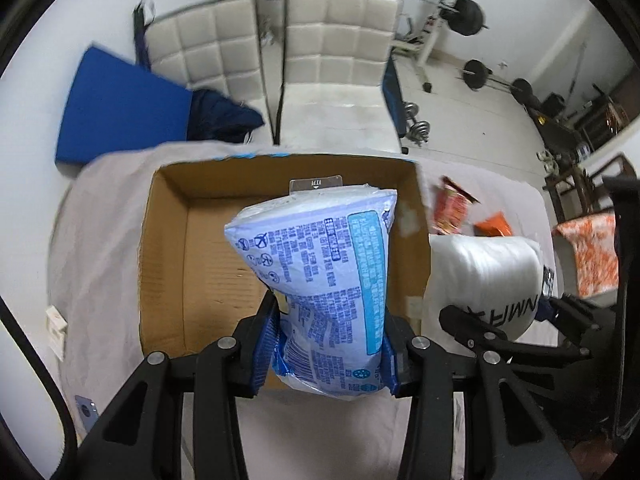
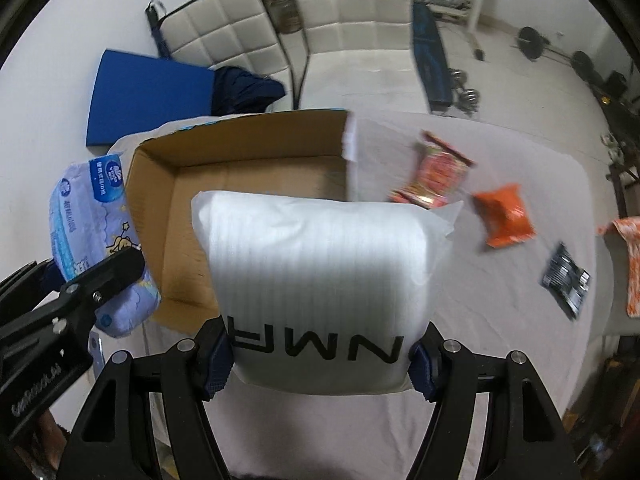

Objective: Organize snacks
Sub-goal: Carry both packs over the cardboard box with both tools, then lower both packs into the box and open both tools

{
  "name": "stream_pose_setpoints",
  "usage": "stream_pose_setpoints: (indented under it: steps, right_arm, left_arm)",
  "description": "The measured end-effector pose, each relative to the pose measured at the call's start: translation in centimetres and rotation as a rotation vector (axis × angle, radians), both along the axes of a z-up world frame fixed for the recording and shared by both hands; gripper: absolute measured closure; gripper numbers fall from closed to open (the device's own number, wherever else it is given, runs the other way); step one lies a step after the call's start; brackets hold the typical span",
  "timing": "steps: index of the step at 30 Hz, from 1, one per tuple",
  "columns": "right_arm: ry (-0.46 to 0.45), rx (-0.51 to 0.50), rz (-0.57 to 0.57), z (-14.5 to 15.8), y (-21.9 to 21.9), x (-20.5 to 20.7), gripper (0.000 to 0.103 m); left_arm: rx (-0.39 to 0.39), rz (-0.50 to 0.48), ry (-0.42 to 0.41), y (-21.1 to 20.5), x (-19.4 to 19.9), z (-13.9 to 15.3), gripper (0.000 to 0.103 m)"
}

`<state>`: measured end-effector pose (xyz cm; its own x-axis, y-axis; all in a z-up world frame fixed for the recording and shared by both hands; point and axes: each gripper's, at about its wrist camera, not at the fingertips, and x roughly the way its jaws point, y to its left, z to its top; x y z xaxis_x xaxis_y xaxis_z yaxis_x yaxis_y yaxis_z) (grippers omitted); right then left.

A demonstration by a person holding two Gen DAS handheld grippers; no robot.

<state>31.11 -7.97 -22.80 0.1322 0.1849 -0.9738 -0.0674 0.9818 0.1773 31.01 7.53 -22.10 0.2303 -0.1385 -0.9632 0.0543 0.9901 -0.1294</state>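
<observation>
While the left tool (image 1: pixel 326 344) pinches the lower end of a pale blue printed pack (image 1: pixel 320 276) between its blue pads, the pack stands up over the open cardboard box (image 1: pixel 168 256), whose brown floor looks bare around it. Its jaws are closed partway, stopped by the pack's soft body. Seen from the right wrist, this same pack (image 2: pixel 94 236) sits at the box's left wall (image 2: pixel 156 216), with the left tool's black finger across it. The right tool (image 2: pixel 320 360) grips a plump white bag (image 2: pixel 316 276) with black lettering near its bottom edge, jaws spread wide around it and pressed into both sides; the bag hangs at the near right corner of the box, partly over the cloth-covered tabletop (image 2: pixel 500 332). Further right on the cloth lie a red-orange wrapped snack (image 2: pixel 438 174), an orange packet (image 2: pixel 506 220) and a small black packet (image 2: pixel 566 278), each apart from the others and outside the box. White padded chairs (image 2: pixel 348 24) stand behind the tabletop
</observation>
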Motion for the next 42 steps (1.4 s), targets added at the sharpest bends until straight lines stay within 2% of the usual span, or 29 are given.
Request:
stream_pose_setpoints:
  steps: [4,8,13,16,20,26,29,36,39,40,42]
  right_arm:
    - [0.048,0.003,0.02,-2.9,3.5,3.4,0.03]
    - [0.084,-0.028,0.026,-6.2,5.8,6.7,0.03]
    - [0.129,-0.065,0.038,-9.9,7.0,9.6,0.03]
    - [0.149,-0.092,0.051,-12.0,7.8,10.8,0.03]
    - [0.162,-0.106,0.056,-14.2,8.5,12.1,0.03]
    - [0.17,-0.139,0.064,-16.2,9.1,13.4,0.028]
    - [0.184,-0.162,0.072,-16.9,9.3,13.9,0.027]
    - [0.19,-0.192,0.084,-17.3,10.0,14.3,0.022]
    - [0.193,-0.182,0.084,-17.0,10.2,14.2,0.012]
    - [0.192,-0.171,0.082,-16.8,10.2,14.2,0.002]
    - [0.181,-0.17,0.078,-16.2,10.3,14.1,0.0]
  left_arm:
    - [-0.061,0.038,0.094,3.5,3.5,-3.8,0.062]
    - [-0.104,0.032,0.17,4.8,6.5,-7.2,0.062]
    - [-0.14,-0.008,0.261,5.1,9.2,-11.1,0.062]
    - [-0.191,-0.021,0.328,4.9,10.3,-13.5,0.061]
    - [-0.221,-0.03,0.365,4.5,11.4,-15.8,0.06]
    - [-0.176,-0.068,0.37,3.5,12.3,-16.8,0.057]
    - [-0.165,-0.044,0.4,3.8,12.3,-17.4,0.056]
    - [-0.146,-0.029,0.4,4.7,11.9,-16.5,0.05]
    - [-0.141,-0.021,0.383,5.2,11.7,-15.6,0.037]
    - [-0.138,-0.019,0.376,5.4,11.6,-15.5,0.032]
    - [-0.127,-0.023,0.363,5.5,11.2,-14.9,0.024]
